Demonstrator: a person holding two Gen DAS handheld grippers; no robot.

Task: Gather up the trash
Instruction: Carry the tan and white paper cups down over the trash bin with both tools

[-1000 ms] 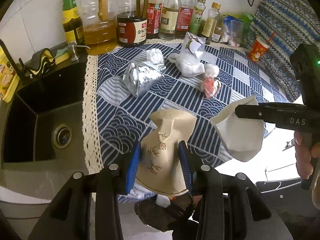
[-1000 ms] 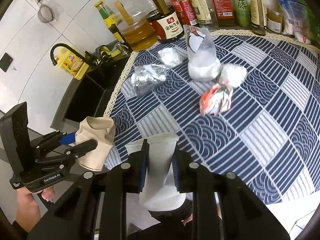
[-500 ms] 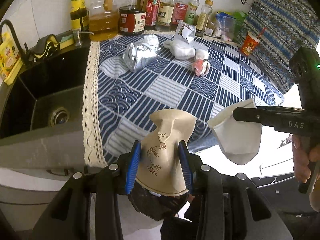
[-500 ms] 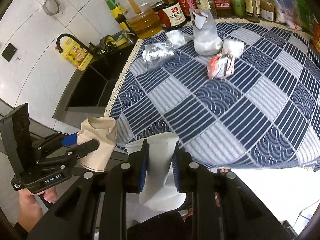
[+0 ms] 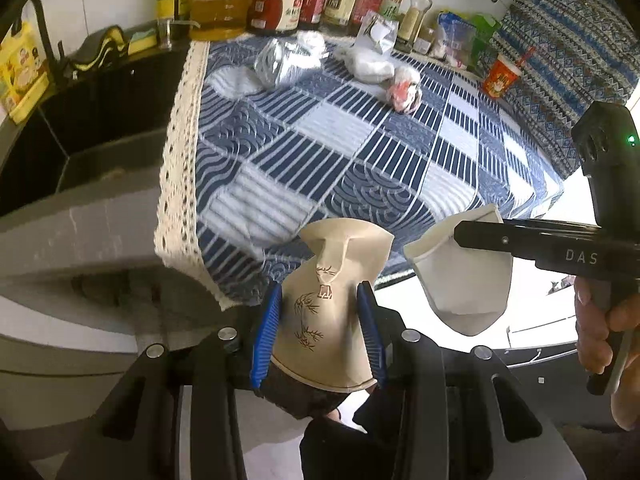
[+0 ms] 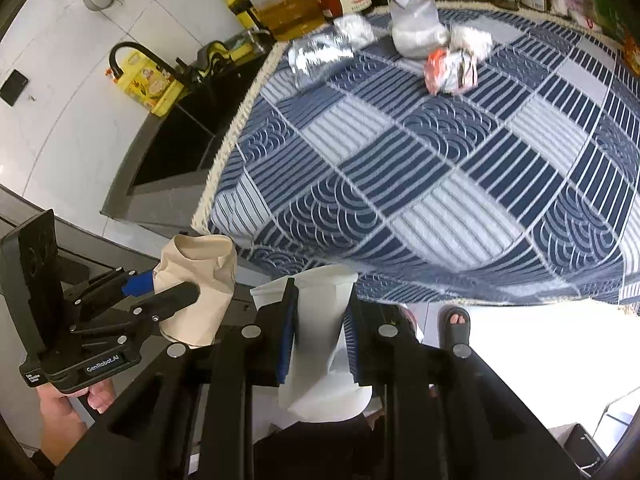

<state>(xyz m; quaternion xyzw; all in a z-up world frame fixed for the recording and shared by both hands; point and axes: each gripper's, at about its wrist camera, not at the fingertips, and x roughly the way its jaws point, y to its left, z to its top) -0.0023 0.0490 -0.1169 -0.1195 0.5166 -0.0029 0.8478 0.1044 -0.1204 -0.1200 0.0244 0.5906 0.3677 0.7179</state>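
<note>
My left gripper (image 5: 320, 312) is shut on a crushed beige paper cup (image 5: 328, 312) with a bamboo print, held off the counter's front edge; it also shows in the right wrist view (image 6: 196, 280). My right gripper (image 6: 320, 320) is shut on a crushed white paper cup (image 6: 320, 340), seen from the left wrist too (image 5: 464, 280). On the blue patterned cloth (image 5: 360, 152) lie a silver foil bag (image 5: 276, 60), a white plastic bag (image 5: 372, 60), a white wad (image 6: 354, 28) and a red-white wrapper (image 5: 404, 88).
Bottles of oil and sauce (image 5: 280, 4) line the back wall. A black sink (image 5: 100, 120) lies left of the cloth. A red paper cup (image 5: 500, 76) stands at the far right. A sandalled foot (image 6: 454, 324) is on the floor below.
Both grippers have drawn back from the counter with their cups, now past its front edge and lower. The trash on the cloth has not moved.
</note>
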